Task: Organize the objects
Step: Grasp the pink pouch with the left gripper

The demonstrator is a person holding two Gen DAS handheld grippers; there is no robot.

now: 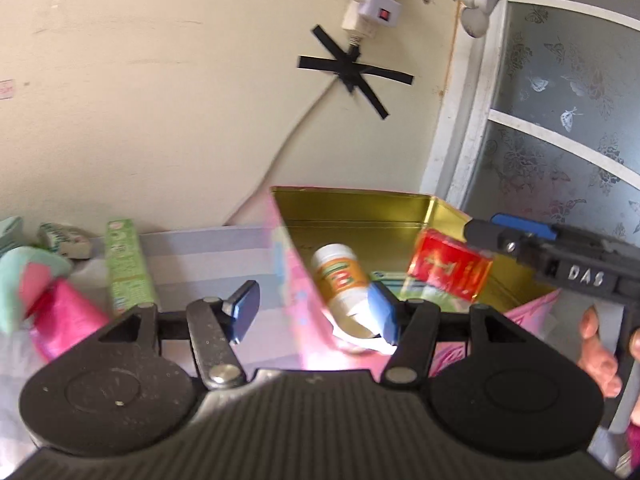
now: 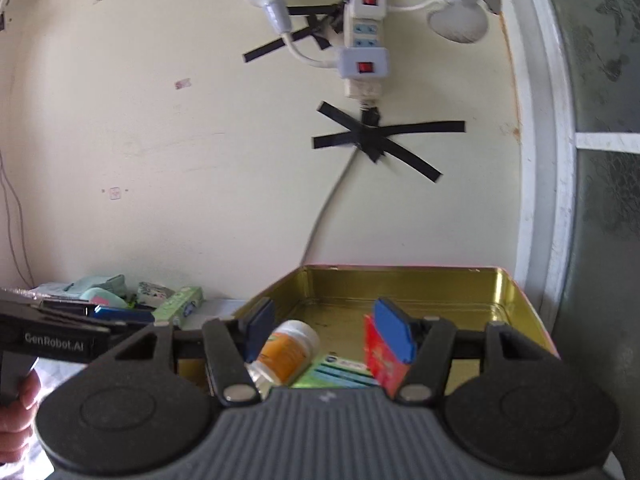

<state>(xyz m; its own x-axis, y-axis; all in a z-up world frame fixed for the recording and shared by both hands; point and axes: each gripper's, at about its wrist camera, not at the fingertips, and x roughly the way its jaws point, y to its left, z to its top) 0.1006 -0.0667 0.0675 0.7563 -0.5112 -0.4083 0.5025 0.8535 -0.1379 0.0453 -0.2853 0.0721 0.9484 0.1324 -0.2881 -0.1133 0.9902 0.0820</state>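
We are looking into one open tin box (image 2: 400, 286), gold inside and pink outside, sitting at the far edge of the table against the wall, and three things are lying in it. One white plastic bottle with an orange label (image 2: 288, 350) is resting on its side near the tin's left wall. One flat green-and-blue packet (image 2: 340, 372) is lying on the floor in the middle. One red cardboard box (image 2: 378, 360) is standing tilted towards the right.

We are seeing the right gripper (image 2: 327, 330) hanging over the tin with its jaws released. The red box is leaning just beside its right pad, the bottle is just beside its left pad, and neither is being squeezed.

The left gripper (image 1: 314, 312) is hovering at the tin's near left corner, jaws apart and gripping nothing. The pink wall is showing between its pads.

Left of the tin, along the table's far edge, we are counting four more things: one long green carton (image 1: 124, 264), one pink wrapped item (image 1: 64, 316), one mint-green soft thing (image 1: 24, 272) and one small pale packet (image 1: 64, 240).
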